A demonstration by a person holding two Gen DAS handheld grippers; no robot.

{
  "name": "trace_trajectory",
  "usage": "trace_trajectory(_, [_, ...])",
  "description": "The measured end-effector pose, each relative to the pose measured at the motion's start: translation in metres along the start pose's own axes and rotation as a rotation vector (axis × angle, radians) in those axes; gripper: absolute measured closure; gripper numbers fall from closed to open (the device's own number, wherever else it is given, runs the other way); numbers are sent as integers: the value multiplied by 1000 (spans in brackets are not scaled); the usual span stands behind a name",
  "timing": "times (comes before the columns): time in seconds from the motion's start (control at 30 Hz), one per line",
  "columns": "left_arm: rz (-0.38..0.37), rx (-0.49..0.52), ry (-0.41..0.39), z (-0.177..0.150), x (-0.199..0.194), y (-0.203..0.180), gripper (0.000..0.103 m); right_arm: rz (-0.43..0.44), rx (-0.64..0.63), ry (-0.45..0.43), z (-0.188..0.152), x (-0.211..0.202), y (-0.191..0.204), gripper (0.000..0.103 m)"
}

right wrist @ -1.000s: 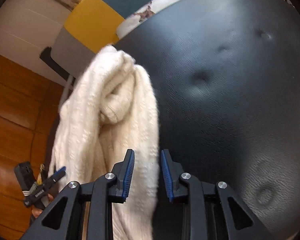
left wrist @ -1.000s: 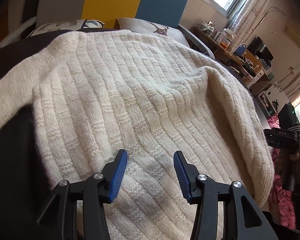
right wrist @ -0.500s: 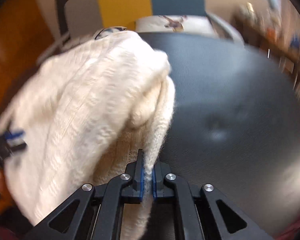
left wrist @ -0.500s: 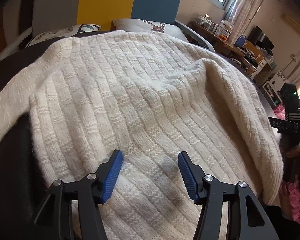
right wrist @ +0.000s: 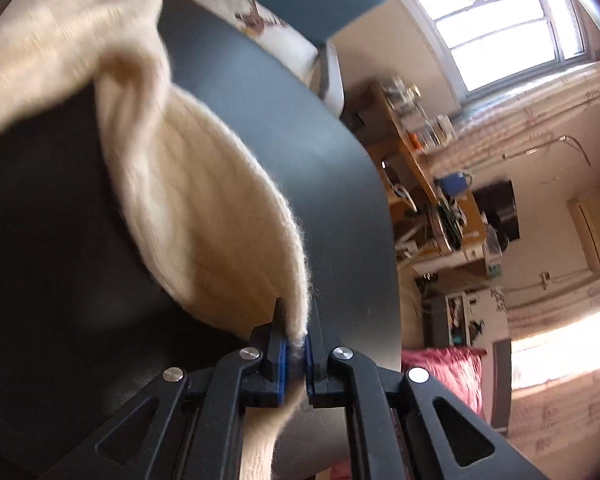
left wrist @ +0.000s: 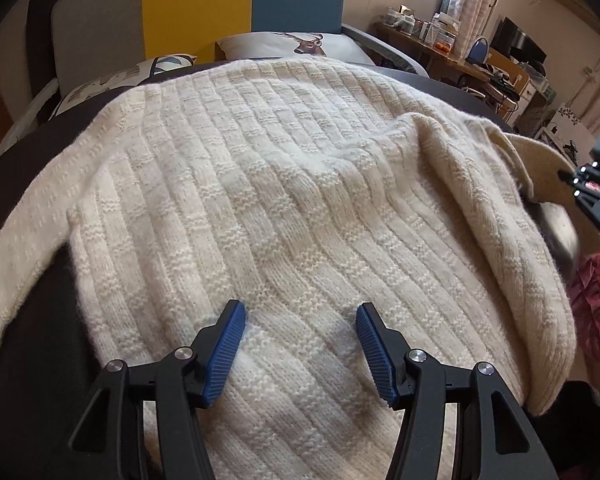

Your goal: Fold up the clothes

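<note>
A cream knitted sweater (left wrist: 280, 168) lies spread on a black padded surface (left wrist: 20, 300), one sleeve trailing off to the left. My left gripper (left wrist: 300, 306) hovers just over its near part, open, with only flat knit showing between the blue pads. My right gripper (right wrist: 296, 328) is shut on the edge of the sweater's right sleeve (right wrist: 204, 208) and holds it up off the black surface (right wrist: 280, 128), so the knit hangs in a curve. In the left wrist view that raised sleeve (left wrist: 548, 168) shows at the right edge, pinched by the black gripper.
Two printed pillows (left wrist: 296, 46) lie at the far end below a grey, yellow and blue backrest (left wrist: 196, 4). A cluttered wooden desk (left wrist: 460, 60) stands far right under a window (right wrist: 500, 20). Pink fabric (left wrist: 596, 312) sits past the right edge.
My right gripper closed on the sleeve edge, then rolled and rose, lifting the sleeve off the surface. My left gripper's jaws widened a little and stayed over the sweater.
</note>
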State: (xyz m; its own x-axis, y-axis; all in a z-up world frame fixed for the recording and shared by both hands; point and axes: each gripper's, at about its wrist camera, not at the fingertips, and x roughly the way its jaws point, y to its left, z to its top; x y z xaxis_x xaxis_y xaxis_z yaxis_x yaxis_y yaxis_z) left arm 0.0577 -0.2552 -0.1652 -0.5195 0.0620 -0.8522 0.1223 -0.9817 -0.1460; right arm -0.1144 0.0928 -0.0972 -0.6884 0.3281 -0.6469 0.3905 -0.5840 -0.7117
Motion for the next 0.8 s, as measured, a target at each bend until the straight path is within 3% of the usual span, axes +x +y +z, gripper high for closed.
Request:
trace_trajectory(0.07, [-26,-39,8,1,-2,5,44,41,55,5,-1,3,-6,80])
trace_trajectory(0.2, [-68,-117,5,2,-11,14,44,126,155,-54,-6,-17,-33,80])
trace_trajectory(0.33, [-78,-172,-29,2,-27,24,44,146,199,-160,-1,-51,-46,80])
trace_trajectory(0.4, [-69,-184,-57,2,-36,27,44,204,218,-221,8,-64,-45,78])
trace_trajectory(0.47, [-39,-175,-80,7,-40,29,44,331,271,-275,35,-75,-48,78])
trace_trajectory(0.57, [10,-145,-91,13,-37,28,41,604,329,-301,82,-76,-37,77])
trace_trajectory(0.7, [64,-78,33,-4,-9,27,42,868,270,-174,144,-41,12,77])
trace_trajectory(0.8, [85,-9,19,-17,-14,29,42,851,196,7,152,-5,48,80])
